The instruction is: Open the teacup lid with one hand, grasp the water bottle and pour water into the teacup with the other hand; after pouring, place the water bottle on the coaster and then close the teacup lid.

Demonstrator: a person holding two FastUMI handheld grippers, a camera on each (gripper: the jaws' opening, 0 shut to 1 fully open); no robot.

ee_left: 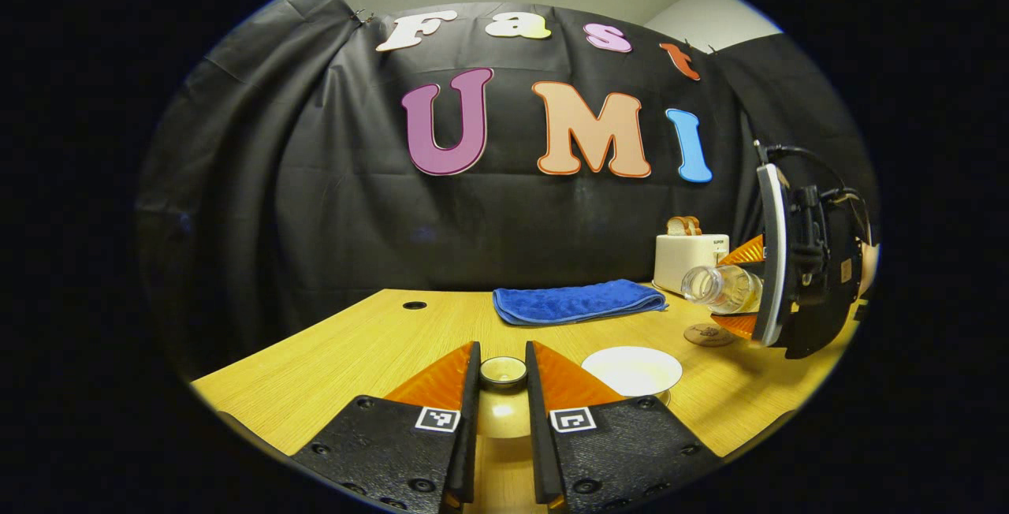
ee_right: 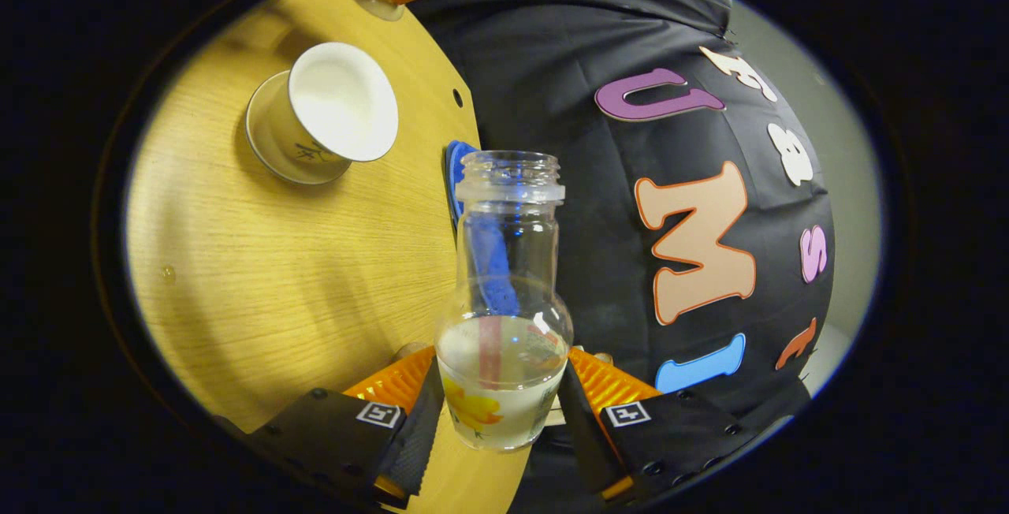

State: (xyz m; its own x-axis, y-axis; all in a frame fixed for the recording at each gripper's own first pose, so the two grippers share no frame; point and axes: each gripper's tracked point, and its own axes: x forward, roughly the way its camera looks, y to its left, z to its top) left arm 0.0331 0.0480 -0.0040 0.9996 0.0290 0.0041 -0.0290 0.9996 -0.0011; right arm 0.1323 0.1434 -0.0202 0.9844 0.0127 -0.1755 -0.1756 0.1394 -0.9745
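Two grips on: my left gripper [ee_left: 503, 376] clamps the teacup lid [ee_left: 503, 372], my right gripper [ee_right: 499, 400] squeezes the tilted water bottle [ee_right: 504, 317]. Its label's unreadable. Open teacup [ee_right: 327, 116] sits on the wooden bench [ee_right: 299, 277].

white teacup [ee_right: 319, 116], blue towel [ee_left: 578, 300], clear water bottle [ee_right: 504, 317].

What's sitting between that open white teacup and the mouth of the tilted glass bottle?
Nothing: in the right gripper view, bare wooden tabletop separates the white teacup from the clear glass water bottle; the folded blue towel lies behind the bottle's neck.

Clear glossy plastic water bottle [ee_right: 504, 317]; glazed teacup [ee_right: 319, 116]; matt wood-grain table [ee_right: 299, 277].
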